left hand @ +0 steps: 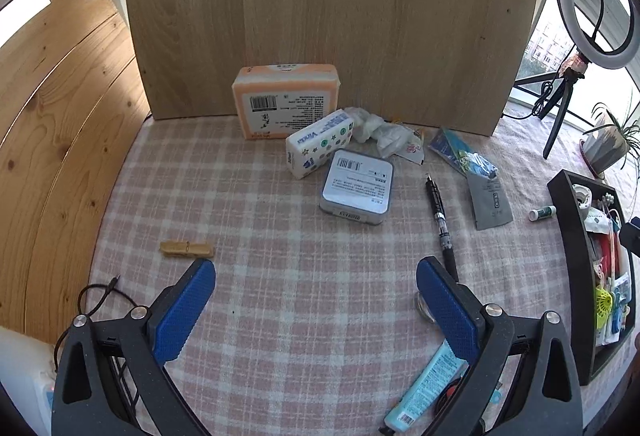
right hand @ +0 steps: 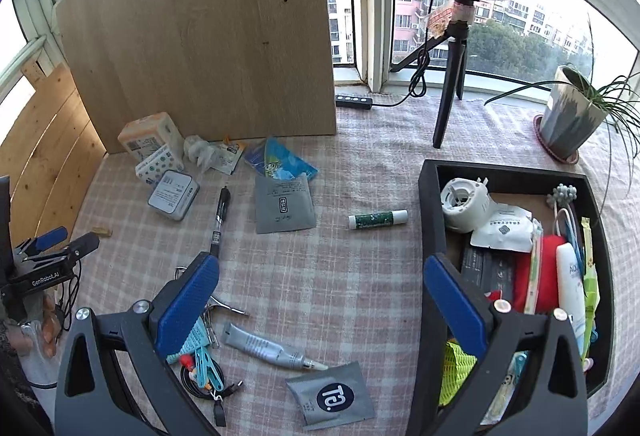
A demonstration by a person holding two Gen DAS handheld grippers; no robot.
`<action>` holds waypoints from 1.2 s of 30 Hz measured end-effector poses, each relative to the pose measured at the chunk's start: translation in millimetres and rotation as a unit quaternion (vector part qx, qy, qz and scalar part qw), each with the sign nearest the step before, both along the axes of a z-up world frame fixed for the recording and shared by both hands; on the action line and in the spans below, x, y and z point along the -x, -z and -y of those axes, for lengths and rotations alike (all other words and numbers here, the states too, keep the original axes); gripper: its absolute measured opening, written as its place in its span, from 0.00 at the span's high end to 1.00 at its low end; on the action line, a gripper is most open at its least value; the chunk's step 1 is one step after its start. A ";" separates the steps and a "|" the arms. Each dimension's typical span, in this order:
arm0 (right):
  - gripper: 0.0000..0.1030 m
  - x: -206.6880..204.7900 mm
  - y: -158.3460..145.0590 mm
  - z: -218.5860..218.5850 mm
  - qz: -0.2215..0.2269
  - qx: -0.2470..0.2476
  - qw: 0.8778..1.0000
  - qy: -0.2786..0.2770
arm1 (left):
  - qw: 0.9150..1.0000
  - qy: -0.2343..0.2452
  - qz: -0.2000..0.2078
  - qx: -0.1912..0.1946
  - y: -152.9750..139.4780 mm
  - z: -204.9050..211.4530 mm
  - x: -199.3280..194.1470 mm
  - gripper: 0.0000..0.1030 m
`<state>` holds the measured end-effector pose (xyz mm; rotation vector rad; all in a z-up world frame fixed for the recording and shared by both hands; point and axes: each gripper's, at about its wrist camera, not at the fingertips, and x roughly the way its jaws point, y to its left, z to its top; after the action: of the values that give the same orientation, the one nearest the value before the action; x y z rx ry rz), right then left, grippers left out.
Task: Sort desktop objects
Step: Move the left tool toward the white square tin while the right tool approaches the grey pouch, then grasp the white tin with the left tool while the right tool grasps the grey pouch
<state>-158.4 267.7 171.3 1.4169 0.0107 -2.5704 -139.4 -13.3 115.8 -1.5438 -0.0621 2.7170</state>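
Note:
My left gripper is open and empty above the checked tablecloth; it also shows at the left edge of the right wrist view. My right gripper is open and empty, its right finger over the black tray that holds several sorted items. Loose on the cloth lie a black pen, a grey tin, a tissue pack, an orange tissue pack, a wooden clothespin, a grey sachet, a green glue stick, a grey tube and a grey packet.
A wooden board stands upright at the back. A ring light on a tripod and a potted plant stand at the far right. Crumpled wrappers, a blue packet, a light blue tube, clips and a cable lie about.

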 end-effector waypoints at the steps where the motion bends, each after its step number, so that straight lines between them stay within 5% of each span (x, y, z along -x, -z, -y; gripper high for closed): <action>1: 0.00 6.0 4.7 3.2 0.003 -0.004 1.000 -0.002 | 1.000 0.001 0.002 -0.002 2.4 -1.8 6.5 0.02; 17: 0.00 100.4 84.6 45.1 0.089 -0.026 0.995 -0.020 | 0.997 0.038 0.058 0.017 62.1 -32.0 97.3 0.02; 27: 0.00 119.7 121.5 66.5 0.119 -0.078 0.990 -0.026 | 0.997 0.034 0.071 0.020 82.3 -34.8 111.8 0.01; 36: 0.00 122.7 137.1 70.3 0.148 -0.045 0.988 -0.025 | 0.997 0.018 0.078 -0.024 85.7 -33.3 111.2 0.02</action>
<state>-281.1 197.4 34.2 1.7949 0.1179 -2.3211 -250.6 20.0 30.2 -1.7236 -0.0988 2.5442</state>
